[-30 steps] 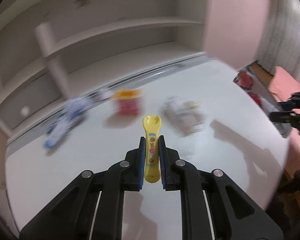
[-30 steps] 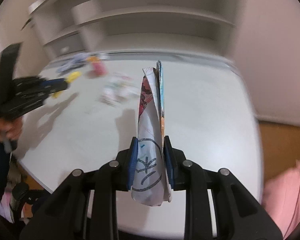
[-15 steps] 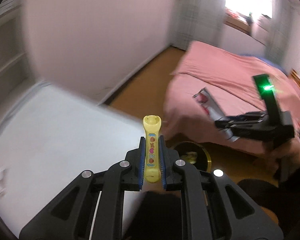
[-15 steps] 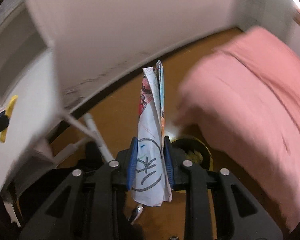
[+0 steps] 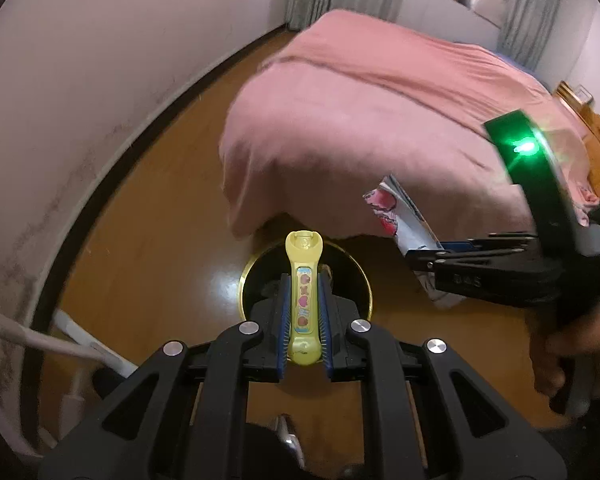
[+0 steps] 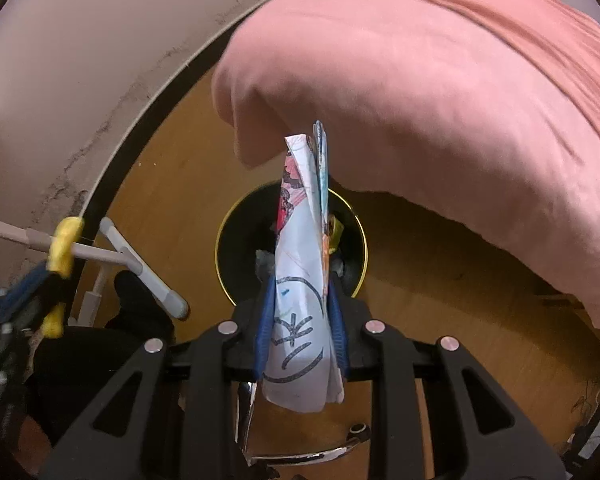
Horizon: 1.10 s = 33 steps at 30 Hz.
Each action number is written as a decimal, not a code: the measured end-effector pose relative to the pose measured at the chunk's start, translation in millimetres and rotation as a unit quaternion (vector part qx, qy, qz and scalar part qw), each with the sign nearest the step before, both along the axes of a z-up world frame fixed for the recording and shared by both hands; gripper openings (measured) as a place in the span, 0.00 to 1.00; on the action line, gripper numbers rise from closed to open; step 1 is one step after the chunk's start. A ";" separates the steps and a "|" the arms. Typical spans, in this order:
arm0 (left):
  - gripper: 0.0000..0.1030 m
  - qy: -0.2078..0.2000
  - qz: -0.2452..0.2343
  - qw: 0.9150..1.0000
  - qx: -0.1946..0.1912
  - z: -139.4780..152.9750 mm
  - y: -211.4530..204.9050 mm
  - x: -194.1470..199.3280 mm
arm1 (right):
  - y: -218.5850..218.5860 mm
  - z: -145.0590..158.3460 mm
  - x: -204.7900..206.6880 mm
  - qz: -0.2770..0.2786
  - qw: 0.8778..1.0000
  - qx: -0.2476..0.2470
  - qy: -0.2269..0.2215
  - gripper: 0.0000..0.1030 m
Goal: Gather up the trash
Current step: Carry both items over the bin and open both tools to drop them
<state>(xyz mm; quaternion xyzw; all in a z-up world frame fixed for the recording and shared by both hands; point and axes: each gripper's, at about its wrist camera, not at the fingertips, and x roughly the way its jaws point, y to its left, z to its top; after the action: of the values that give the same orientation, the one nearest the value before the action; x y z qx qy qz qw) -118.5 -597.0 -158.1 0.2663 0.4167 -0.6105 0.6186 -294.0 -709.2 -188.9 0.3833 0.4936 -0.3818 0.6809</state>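
My left gripper (image 5: 304, 300) is shut on a yellow plastic stick with stickers (image 5: 303, 280), held above a round black bin with a gold rim (image 5: 256, 268) on the wooden floor. My right gripper (image 6: 300, 304) is shut on a folded, drawn-on paper (image 6: 300, 280), also above the bin (image 6: 236, 240), which holds some trash. The right gripper and its paper (image 5: 404, 216) show at the right of the left wrist view. The left gripper with the yellow stick (image 6: 62, 248) shows at the left of the right wrist view.
A bed with a pink cover (image 5: 380, 112) stands just behind the bin and overhangs it. A wall with a dark skirting board (image 5: 112, 152) runs on the left. White table legs (image 6: 140, 268) stand at the left of the bin.
Both grippers have swung away from the white table to the floor beside the bed and now hover over the bin, each still holding its item.
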 end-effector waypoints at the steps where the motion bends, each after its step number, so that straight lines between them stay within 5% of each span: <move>1: 0.12 0.015 0.005 1.000 0.009 -9.8 -5.8 -1.6 | -1.1 -3.7 0.2 0.002 1.000 0.001 0.003 0.25; 14: 0.12 0.033 0.011 0.999 0.037 -61.1 -3.5 -10.5 | -4.1 -25.0 -0.6 0.003 1.000 0.025 0.013 0.25; 25: 0.13 0.025 -0.009 0.999 0.022 -53.1 -4.3 -14.5 | -3.9 -27.2 -0.2 -0.001 1.000 0.026 0.010 0.25; 29: 0.45 0.026 0.000 0.999 0.021 -49.4 -2.8 -12.3 | -3.2 -28.3 -0.3 0.001 1.000 0.028 0.006 0.25; 33: 0.53 0.023 0.000 1.000 0.008 -39.9 1.8 -12.3 | -1.8 -27.6 0.7 0.003 1.000 0.029 0.004 0.26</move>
<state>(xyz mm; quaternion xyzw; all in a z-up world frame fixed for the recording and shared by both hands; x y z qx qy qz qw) -130.8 -595.2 -198.0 0.2573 0.4358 -0.6134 0.6063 -293.3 -711.0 -216.5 0.3996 0.5084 -0.3672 0.6686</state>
